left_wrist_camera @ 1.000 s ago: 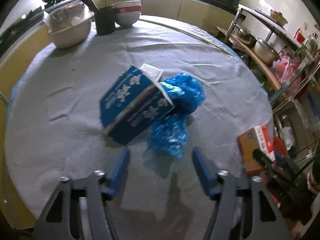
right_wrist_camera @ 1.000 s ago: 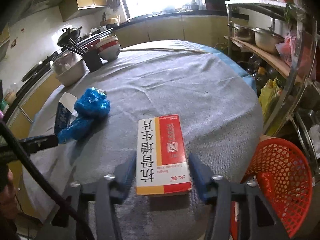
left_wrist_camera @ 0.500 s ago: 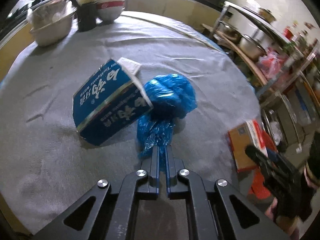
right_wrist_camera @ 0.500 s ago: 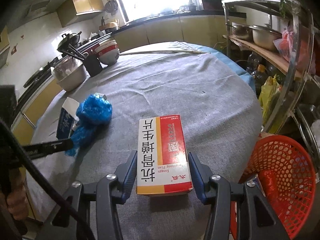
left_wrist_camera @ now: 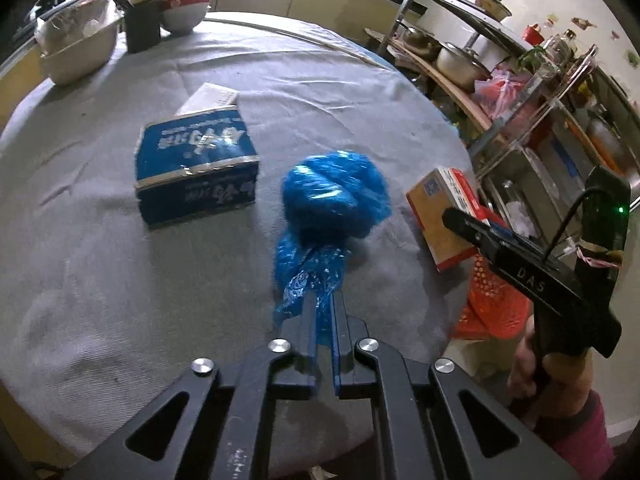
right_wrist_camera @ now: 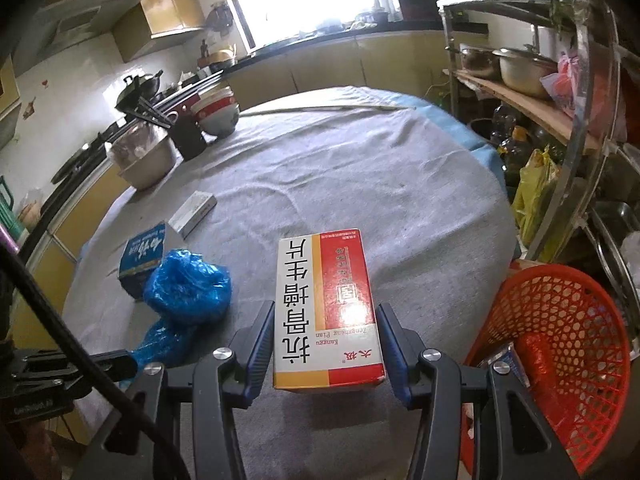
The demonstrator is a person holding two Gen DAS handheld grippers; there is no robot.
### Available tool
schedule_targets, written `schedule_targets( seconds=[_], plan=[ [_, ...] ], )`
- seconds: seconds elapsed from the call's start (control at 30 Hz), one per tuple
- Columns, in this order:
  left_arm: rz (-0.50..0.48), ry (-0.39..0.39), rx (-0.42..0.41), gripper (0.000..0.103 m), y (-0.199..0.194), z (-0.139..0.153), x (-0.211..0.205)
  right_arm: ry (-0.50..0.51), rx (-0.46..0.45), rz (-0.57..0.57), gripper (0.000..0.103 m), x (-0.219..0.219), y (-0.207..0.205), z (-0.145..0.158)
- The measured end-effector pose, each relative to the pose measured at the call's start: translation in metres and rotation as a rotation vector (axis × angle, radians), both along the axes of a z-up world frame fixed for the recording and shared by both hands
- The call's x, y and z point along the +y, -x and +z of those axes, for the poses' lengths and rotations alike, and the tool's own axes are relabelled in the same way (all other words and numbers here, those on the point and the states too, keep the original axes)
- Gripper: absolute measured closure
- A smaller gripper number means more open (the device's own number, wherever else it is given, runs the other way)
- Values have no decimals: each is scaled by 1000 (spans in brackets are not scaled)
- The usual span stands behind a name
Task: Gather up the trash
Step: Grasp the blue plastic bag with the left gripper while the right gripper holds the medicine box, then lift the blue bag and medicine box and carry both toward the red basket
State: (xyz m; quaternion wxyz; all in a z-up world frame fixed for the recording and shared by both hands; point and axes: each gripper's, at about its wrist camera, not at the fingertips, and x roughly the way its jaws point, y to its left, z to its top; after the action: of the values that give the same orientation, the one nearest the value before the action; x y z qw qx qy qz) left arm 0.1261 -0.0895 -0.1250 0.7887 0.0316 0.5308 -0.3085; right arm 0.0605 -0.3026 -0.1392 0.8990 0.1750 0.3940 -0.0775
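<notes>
Now your left gripper [left_wrist_camera: 322, 312] has pinched the tail of the blue plastic bag [left_wrist_camera: 334, 196] that a moment ago lay loose ahead of wide-open fingers. The fingers are easing open a little, yet the tail is caught between them. The bag's round part sits just past the fingertips, clear of the blue box [left_wrist_camera: 196, 168] off to their left. So it looks ready to carry to the red basket [right_wrist_camera: 560, 340]. Your right gripper [right_wrist_camera: 326, 340] has its fingers on both sides of the red and white box [right_wrist_camera: 326, 304], holding it on the surface [right_wrist_camera: 360, 184]; the basket waits to their right.
</notes>
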Motion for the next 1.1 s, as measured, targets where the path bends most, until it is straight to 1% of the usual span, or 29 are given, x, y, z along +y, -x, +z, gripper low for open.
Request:
schedule_targets(
  seconds=[0.03, 0.1, 0.13, 0.23, 0.3, 0.47, 0.57, 0.6, 0.63, 0.67, 0.7, 0.73, 0.83, 0.87, 0.9, 1.0, 1.07, 1.1],
  plan=[
    [5, -1, 2, 81, 0, 1, 1, -6, 8, 4, 50, 1, -1, -2],
    [22, 11, -13, 42, -1, 6, 4, -16, 18, 10, 48, 1, -1, -4],
    [32, 11, -34, 36, 0, 9, 5, -21, 21, 11, 48, 0, 0, -3],
    [22, -12, -102, 34, -1, 19, -3, -40, 17, 10, 42, -4, 2, 0],
    [7, -27, -102, 32, -5, 18, -8, -47, 5, 3, 37, -6, 4, 3],
    [-22, -88, -33, 32, -15, -4, -26, -45, -6, 8, 36, -7, 7, 9],
    [-15, -94, -15, 32, -15, -15, -26, -36, 0, 20, 36, -5, 6, 9],
    [-13, -96, -13, 35, -16, -17, -25, -34, 3, 25, 36, -4, 5, 8],
    [-11, -90, -13, 42, -17, -19, -25, -31, 7, 28, 36, -3, 4, 7],
    [-13, -89, -11, 58, -17, -20, -25, -29, 10, 29, 36, -2, 3, 6],
    [-18, -89, 1, 64, -18, -22, -25, -26, 11, 29, 36, -1, 3, 4],
    [-18, -87, 3, 64, -19, -23, -25, -21, 15, 33, 36, 1, 2, 3],
    [-10, -71, 0, 69, -19, -22, -22, 19, 34, 41, 36, 7, 0, -1],
    [-8, -64, -3, 70, -18, -21, -21, 32, 35, 42, 40, 8, 0, -1],
    [-6, -61, -8, 72, -17, -21, -21, 42, 33, 45, 50, 10, 0, -1],
    [1, -53, -29, 74, -16, -14, -19, 45, 17, 32, 50, 9, 2, 2],
    [6, -54, -56, 74, -14, -6, -18, 43, 1, 25, 50, 7, 4, 6],
    [10, -65, -83, 74, -12, -1, -19, 44, -7, 22, 50, 7, 4, 8]
  ],
)
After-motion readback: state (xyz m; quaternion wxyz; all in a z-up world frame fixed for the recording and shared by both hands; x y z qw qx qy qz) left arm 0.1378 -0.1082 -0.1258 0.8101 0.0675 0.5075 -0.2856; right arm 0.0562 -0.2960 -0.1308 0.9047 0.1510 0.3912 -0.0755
